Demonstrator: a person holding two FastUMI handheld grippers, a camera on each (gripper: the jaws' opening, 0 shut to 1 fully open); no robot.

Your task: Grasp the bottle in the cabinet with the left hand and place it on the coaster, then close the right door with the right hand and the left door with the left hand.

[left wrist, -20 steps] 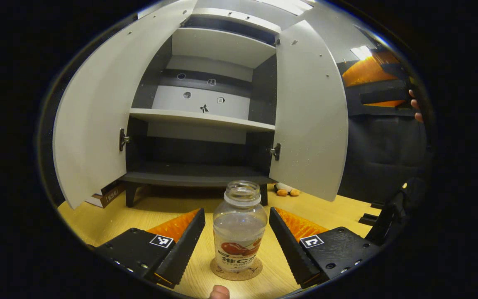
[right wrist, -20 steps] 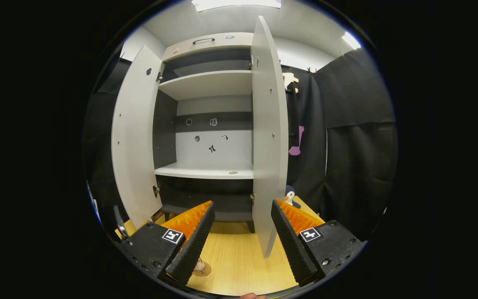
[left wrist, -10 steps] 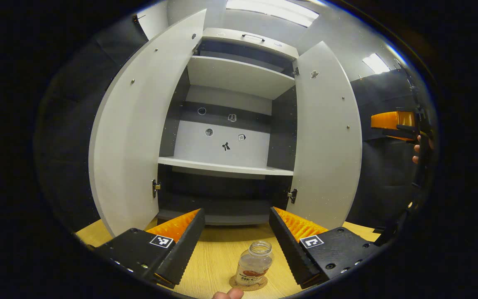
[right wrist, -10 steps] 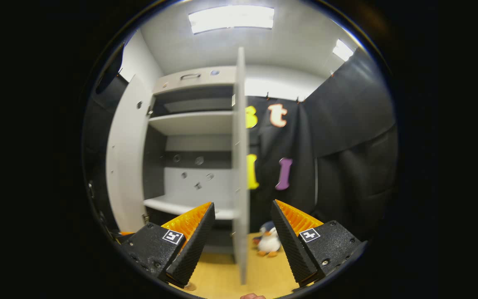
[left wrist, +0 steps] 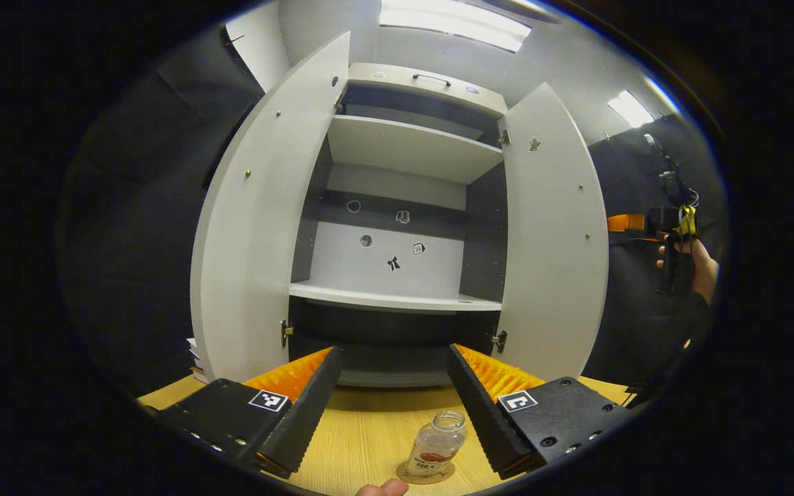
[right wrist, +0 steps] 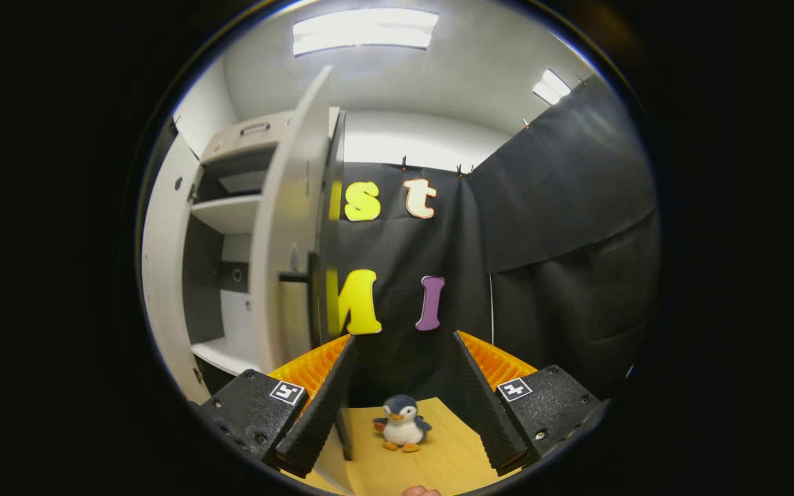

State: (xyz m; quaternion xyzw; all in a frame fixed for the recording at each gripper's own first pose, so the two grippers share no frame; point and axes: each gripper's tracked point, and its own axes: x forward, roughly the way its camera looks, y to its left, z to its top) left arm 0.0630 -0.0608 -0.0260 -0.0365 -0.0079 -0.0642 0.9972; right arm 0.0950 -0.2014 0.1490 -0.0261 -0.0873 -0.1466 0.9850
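Since the earlier frames my left gripper (left wrist: 391, 406) has backed off the bottle (left wrist: 437, 446), which now looks smaller and lower in the left gripper view. I see the bottle upright on the coaster (left wrist: 425, 473) on the wooden table (left wrist: 362, 430), uncapped, near the right finger and free of both. Left fingers are spread, holding nothing. Both cabinet doors are open: left door (left wrist: 269, 220), right door (left wrist: 554, 241), shelves bare. My right gripper (right wrist: 402, 386) has swung out past the right door's (right wrist: 287, 234) outer side; fingers spread, empty, door edge just beside the left finger. A toy penguin (right wrist: 402, 424) sits on the table beyond them.
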